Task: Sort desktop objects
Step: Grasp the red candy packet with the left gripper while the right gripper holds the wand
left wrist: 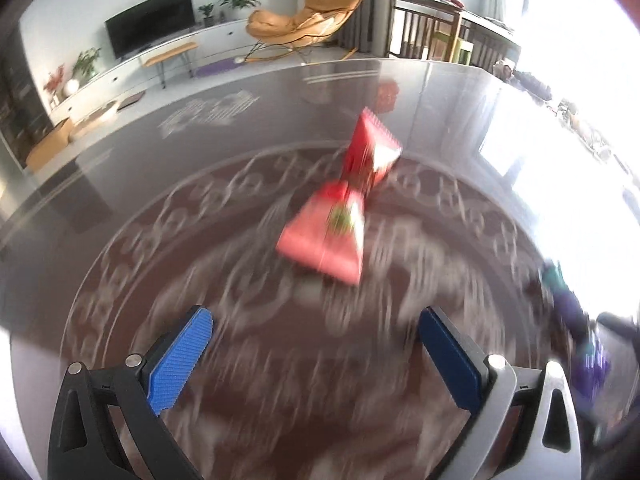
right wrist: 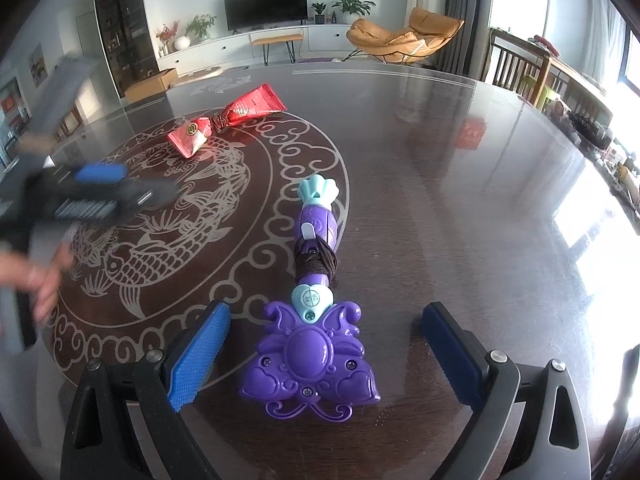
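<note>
A red snack packet (left wrist: 344, 216) tied in the middle with dark cord lies on the dark round table (left wrist: 200, 152); it also shows in the right wrist view (right wrist: 228, 120) at the far left. A purple toy wand (right wrist: 312, 320) with teal ends lies in front of my right gripper (right wrist: 324, 340), which is open with the wand's head between its jaws, not touching. My left gripper (left wrist: 316, 336) is open and empty, a short way before the red packet; it shows blurred in the right wrist view (right wrist: 96, 188). The wand appears blurred at the left wrist view's right edge (left wrist: 580, 340).
The table has a pale fish and cloud pattern (right wrist: 168, 216) under glass. A room with a TV (right wrist: 266, 0), an orange chair (right wrist: 404, 36) and wooden chairs (right wrist: 520, 68) lies beyond the table's far edge.
</note>
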Tool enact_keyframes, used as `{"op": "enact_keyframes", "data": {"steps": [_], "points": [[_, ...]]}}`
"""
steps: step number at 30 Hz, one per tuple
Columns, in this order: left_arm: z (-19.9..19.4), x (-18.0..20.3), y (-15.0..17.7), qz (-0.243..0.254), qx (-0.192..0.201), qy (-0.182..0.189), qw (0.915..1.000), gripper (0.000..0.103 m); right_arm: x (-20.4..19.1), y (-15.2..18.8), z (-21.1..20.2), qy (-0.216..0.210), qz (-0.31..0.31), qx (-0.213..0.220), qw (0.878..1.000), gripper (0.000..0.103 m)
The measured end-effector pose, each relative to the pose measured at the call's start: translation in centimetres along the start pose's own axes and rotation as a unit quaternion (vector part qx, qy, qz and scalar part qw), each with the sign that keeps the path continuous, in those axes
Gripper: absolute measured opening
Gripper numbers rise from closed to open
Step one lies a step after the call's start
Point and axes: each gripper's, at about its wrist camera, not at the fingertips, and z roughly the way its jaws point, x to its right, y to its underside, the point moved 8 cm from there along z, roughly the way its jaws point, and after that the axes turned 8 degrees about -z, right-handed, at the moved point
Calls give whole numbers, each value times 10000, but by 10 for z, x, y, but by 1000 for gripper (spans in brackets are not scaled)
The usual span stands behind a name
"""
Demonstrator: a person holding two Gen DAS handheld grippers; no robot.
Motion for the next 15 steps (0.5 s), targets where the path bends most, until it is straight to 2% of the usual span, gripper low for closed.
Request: {"op": "enact_keyframes", "data": {"steps": [5, 11, 14, 15], "points": [[24, 15, -35, 20, -134, 0, 9999, 103, -1, 0, -1, -115, 23, 57, 9999, 97], [43, 31, -59, 95, -216, 35, 9997, 103, -1, -1, -4, -224, 88, 135, 9996, 97], [48, 32, -69, -55, -205, -71, 9997, 103, -3, -2, -4, -242, 68, 155, 9996, 97], [48, 33, -72, -96, -134, -106, 9998, 89, -4, -2, -4, -236, 56, 171, 9996, 97]]}}
